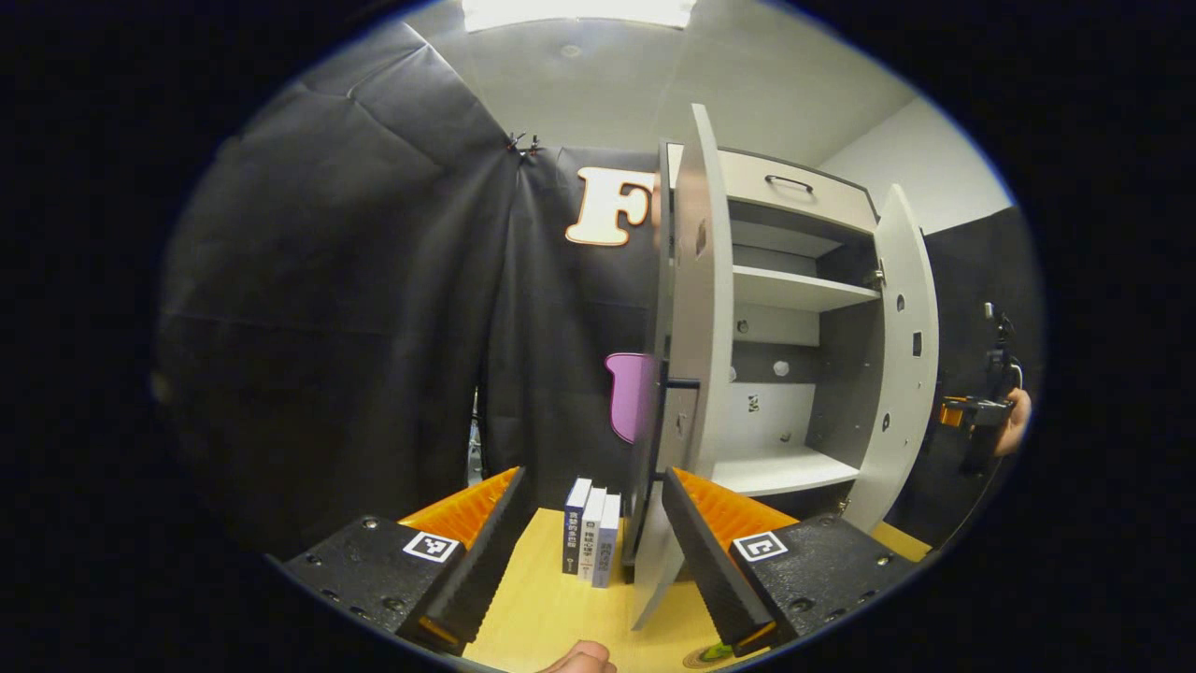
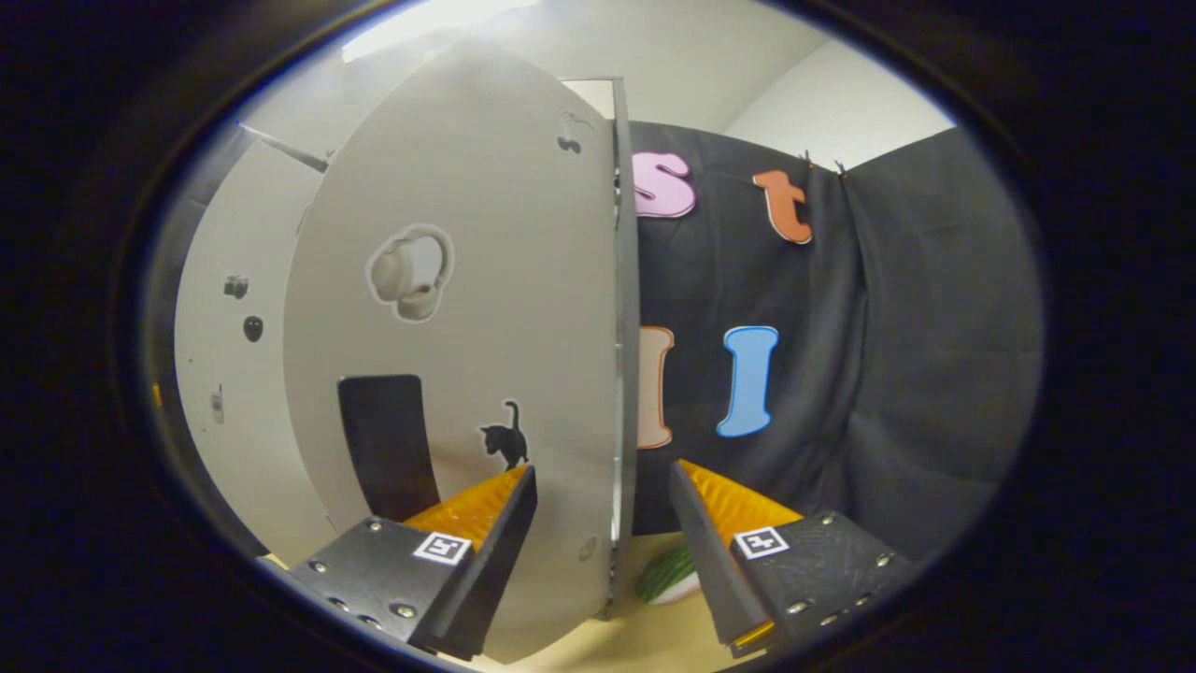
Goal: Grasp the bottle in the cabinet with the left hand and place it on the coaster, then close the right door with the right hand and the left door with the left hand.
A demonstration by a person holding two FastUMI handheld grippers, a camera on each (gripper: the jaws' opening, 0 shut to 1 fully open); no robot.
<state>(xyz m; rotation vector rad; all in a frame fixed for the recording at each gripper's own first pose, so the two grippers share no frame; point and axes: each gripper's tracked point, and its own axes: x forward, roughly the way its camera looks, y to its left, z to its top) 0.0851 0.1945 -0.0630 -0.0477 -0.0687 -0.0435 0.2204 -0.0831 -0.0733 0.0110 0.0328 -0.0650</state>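
Observation:
The grey cabinet (image 1: 794, 290) stands on a wooden table with both doors swung open. In the left gripper view, my left gripper (image 1: 593, 479) is open. The left door (image 1: 699, 308) stands edge-on between its fingers, close to the right finger (image 1: 710, 551). In the right gripper view, my right gripper (image 2: 601, 470) is open, and the free edge of the right door (image 2: 486, 308) runs down between its fingers. That door's outer face carries a black handle (image 2: 388, 447). The right gripper (image 1: 981, 411), held in a hand, also shows beyond the right door (image 1: 902, 374).
Three books (image 1: 590, 533) stand upright on the wooden table (image 1: 561, 608) left of the cabinet. A green striped round piece (image 2: 668, 572), perhaps the coaster, lies on the table past the right door. A fingertip (image 1: 579, 660) pokes in at the bottom edge.

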